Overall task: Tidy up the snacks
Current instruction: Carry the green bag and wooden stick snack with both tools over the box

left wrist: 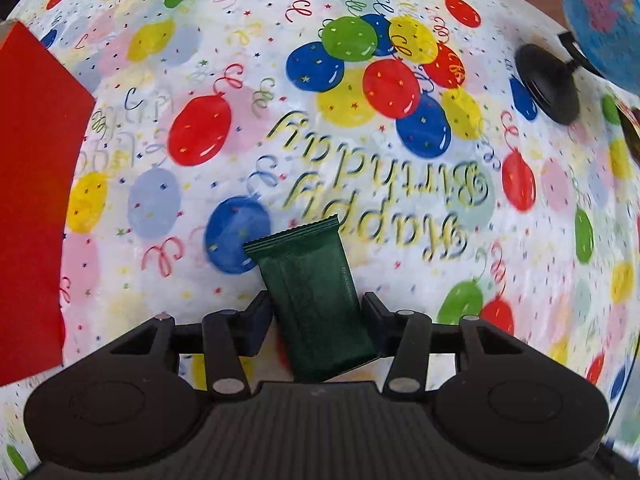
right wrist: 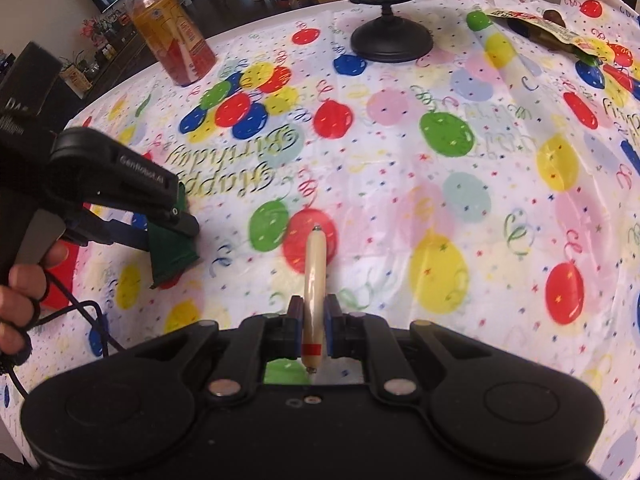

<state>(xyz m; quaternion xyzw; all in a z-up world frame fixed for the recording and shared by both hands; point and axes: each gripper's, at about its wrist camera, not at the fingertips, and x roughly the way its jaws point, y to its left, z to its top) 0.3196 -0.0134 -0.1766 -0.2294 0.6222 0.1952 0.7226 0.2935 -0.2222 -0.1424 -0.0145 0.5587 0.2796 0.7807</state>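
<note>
My left gripper [left wrist: 316,312] is shut on a dark green snack packet [left wrist: 310,292] and holds it above the balloon-print tablecloth. The same gripper and green packet [right wrist: 170,240] show at the left of the right wrist view, held by a hand. My right gripper [right wrist: 314,320] is shut on a cream sausage-shaped snack stick [right wrist: 314,280] with a red band, pointing forward over the cloth. A red box [left wrist: 32,200] lies at the left edge of the left wrist view.
A globe on a black stand [right wrist: 390,40] and a jar of orange-red snacks [right wrist: 172,36] stand at the table's far side. More snack packets [right wrist: 556,32] lie at the far right. A black box [right wrist: 24,92] stands at the left.
</note>
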